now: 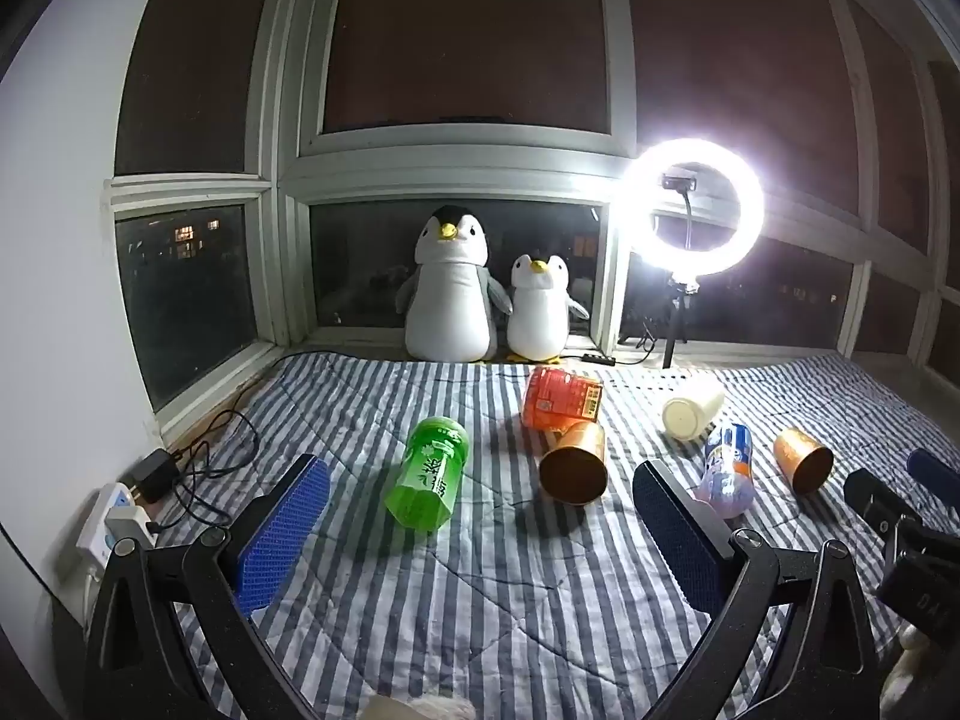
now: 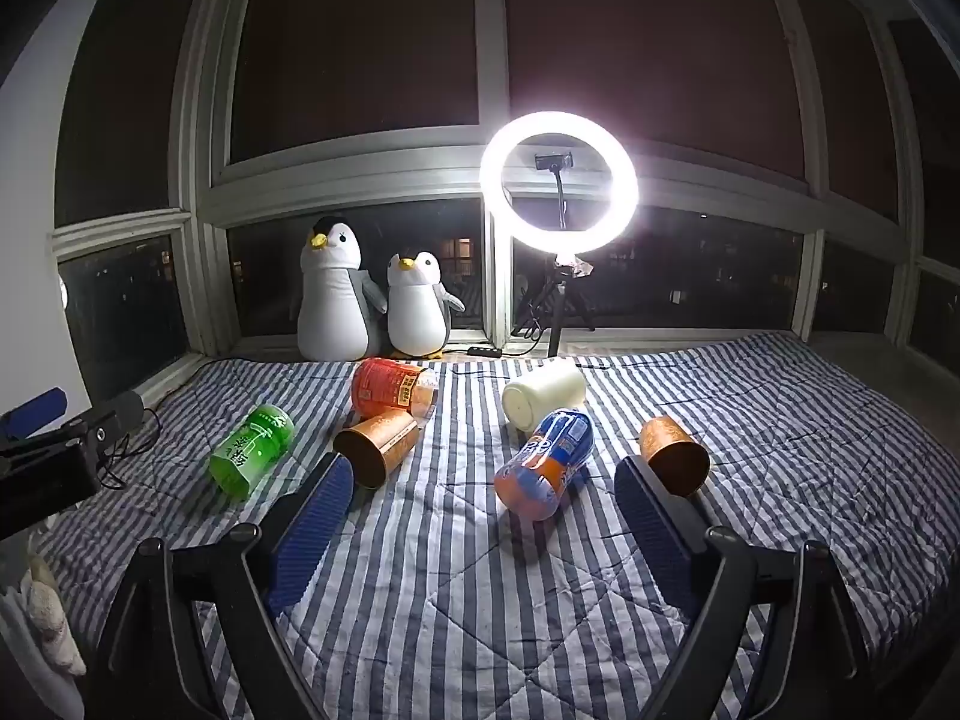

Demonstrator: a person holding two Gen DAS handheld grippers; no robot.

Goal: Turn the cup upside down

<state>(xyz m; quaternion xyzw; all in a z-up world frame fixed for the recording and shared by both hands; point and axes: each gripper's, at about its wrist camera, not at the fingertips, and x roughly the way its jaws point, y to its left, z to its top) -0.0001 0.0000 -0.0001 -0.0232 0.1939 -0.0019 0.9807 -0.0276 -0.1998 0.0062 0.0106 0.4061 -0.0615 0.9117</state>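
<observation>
Several cups lie on their sides on a striped quilt [image 1: 480, 600]. A green cup [image 1: 427, 468] [image 2: 252, 450], a copper cup [image 1: 574, 462] [image 2: 377, 447], an orange-red cup [image 1: 561, 399] [image 2: 393, 387], a white cup [image 1: 693, 408] [image 2: 543, 399], a blue-orange cup [image 1: 726, 471] [image 2: 546, 465] and a second copper cup [image 1: 803, 459] [image 2: 675, 456]. My left gripper [image 1: 480, 540] is open and empty, short of the green and copper cups. My right gripper [image 2: 480, 528] is open and empty, short of the blue-orange cup; it also shows at the right edge of the left wrist view [image 1: 900, 498].
Two plush penguins [image 1: 450, 288] [image 2: 414, 306] stand at the window sill. A lit ring light [image 1: 696, 216] [image 2: 558, 180] on a tripod stands behind the quilt. A power strip with plugs and cables [image 1: 132, 504] lies at the left edge.
</observation>
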